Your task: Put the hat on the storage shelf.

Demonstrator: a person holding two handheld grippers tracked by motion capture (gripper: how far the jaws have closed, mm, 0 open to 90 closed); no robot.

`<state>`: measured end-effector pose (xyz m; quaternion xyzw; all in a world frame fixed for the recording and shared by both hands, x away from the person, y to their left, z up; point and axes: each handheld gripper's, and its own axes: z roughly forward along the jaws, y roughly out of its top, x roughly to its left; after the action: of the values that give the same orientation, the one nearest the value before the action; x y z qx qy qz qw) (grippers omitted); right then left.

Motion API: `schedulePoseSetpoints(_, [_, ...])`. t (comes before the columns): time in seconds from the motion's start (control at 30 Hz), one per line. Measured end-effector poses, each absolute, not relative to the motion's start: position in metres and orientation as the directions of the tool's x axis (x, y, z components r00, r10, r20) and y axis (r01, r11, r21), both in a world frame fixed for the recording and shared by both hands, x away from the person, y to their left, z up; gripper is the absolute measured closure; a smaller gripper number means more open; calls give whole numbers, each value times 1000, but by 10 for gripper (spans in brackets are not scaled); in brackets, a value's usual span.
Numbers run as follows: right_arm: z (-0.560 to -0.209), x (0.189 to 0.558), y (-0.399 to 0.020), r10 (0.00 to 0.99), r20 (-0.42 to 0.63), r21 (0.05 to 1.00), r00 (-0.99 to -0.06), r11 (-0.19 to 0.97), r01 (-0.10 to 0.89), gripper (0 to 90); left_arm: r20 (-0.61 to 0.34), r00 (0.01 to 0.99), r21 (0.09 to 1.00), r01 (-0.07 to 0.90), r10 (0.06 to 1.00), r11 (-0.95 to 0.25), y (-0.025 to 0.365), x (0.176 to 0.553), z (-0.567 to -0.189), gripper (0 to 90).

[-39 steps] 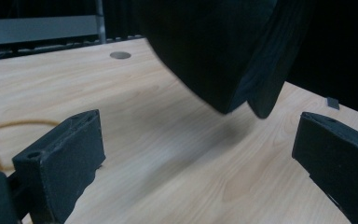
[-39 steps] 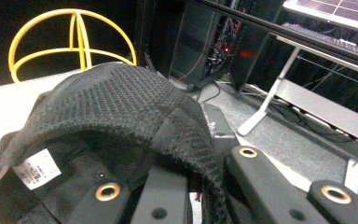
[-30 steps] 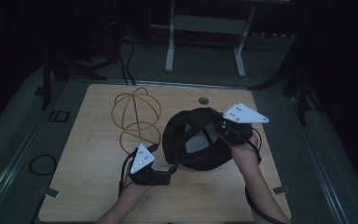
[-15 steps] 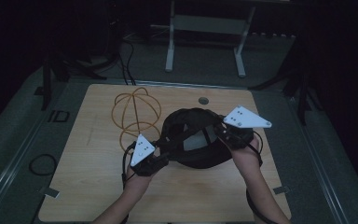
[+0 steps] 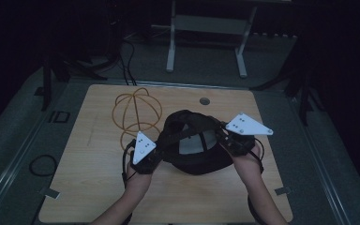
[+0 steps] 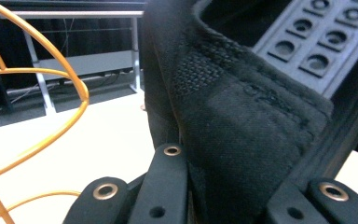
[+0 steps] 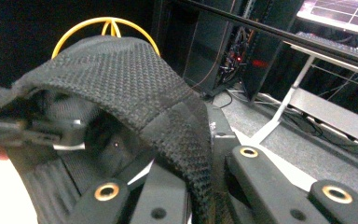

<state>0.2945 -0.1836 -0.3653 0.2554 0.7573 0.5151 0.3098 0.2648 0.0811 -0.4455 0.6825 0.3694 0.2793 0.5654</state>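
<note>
2 grippers on 1 black cap (image 5: 194, 150), centre table, beside wire frame (image 5: 137, 112). Left gripper (image 5: 157, 151): just closed, clamped on rim. Right gripper (image 5: 222, 136): clamped on strap. Risk: fabric slipping free if pulled unevenly.

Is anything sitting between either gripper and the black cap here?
Nothing visible does. The left gripper has just closed its jaws on the edge of the black cap, and the right gripper is clamped on its woven strap at the other side. The yellow wire frame stands beside the cap, behind the left gripper.
</note>
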Motion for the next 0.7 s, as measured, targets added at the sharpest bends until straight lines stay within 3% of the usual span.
schedulePoseSetpoints(0.6, [-405, 281, -204, 751, -111, 956, -651, 260, 137, 840, 35, 601, 977, 149, 798, -155, 73, 264, -410, 896])
schedulePoseSetpoints(0.7, [-408, 278, -206, 747, -90, 959, -659, 243, 145, 777, 38, 606, 976, 148, 795, -160, 72, 264, -409, 896])
